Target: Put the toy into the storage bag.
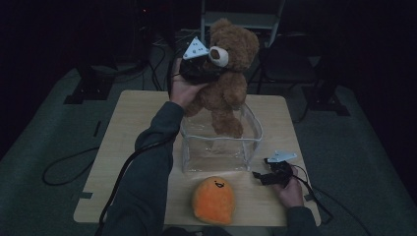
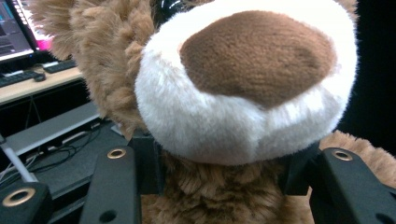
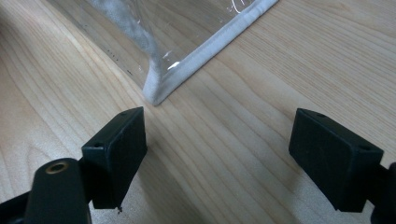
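While the room around it is lying in near darkness, a pale wooden desk (image 1: 128, 128) is catching most of the light, its grain running in long streaks in the right gripper view. Grey-green flooring is surrounding the desk, with black cables trailing across it, and dark stand legs and a metal-framed chair (image 1: 243, 19) are standing behind the far edge. In the left gripper view a lit monitor (image 2: 14, 30) and a keyboard (image 2: 21, 77) are sitting on another desk off to the side.

The left gripper (image 1: 204, 69) is holding a brown teddy bear (image 1: 228, 73) up in the air above the far side of the desk, its jaws clamping the bear's neck just under the white muzzle. The bear's legs are hanging down into the open top of a clear plastic box (image 1: 251, 142), which is standing at the middle of the desk.

The right gripper (image 1: 265, 174) is resting low on the desk just beside the box's near right corner, its jaws spread wide with nothing between them. An orange plush toy (image 1: 214, 199) is lying at the near edge, just in front of the box.
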A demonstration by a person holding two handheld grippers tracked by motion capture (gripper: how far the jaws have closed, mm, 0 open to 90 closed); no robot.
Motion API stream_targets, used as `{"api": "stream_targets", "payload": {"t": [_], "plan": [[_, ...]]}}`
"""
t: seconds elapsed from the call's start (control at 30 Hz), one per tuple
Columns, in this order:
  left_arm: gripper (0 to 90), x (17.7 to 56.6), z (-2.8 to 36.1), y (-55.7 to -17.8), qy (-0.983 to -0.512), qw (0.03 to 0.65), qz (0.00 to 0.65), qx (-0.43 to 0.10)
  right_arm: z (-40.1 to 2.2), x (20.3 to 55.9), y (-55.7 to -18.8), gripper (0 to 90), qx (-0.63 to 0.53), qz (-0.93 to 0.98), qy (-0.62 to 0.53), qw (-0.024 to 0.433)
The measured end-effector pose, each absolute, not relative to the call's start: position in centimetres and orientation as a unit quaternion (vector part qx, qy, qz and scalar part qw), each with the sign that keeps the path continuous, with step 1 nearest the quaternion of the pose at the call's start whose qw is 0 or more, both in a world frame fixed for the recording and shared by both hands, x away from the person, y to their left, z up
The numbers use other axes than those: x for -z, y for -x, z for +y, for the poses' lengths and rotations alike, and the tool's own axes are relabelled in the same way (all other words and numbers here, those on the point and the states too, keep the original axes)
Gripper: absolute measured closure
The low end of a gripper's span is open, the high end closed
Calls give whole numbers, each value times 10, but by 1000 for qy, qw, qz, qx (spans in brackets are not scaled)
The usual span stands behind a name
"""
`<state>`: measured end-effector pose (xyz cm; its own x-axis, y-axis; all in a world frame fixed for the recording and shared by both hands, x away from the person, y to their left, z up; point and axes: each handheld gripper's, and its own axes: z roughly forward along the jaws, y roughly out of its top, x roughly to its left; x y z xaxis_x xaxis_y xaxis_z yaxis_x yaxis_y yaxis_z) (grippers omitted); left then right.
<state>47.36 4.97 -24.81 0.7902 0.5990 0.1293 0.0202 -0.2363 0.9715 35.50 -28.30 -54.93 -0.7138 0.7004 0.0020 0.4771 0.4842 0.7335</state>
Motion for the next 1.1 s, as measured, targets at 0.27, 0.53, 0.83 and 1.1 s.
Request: {"api": "stream_targets", "payload": {"t": [0.27,0.53,0.83,1.1], "plan": [[464,253,39,-477,-749,585,204,-234,-283,549,-355,184,-371,848,-347,151],[461,262,35,-481,-756,578,202,-229,-283,549,-355,184,-371,848,-346,151],[460,266,35,-483,-763,570,201,-230,-283,549,-355,183,-371,848,-346,151],[459,272,37,-483,-770,562,196,-230,-283,549,-355,183,-371,848,-347,150]]}}
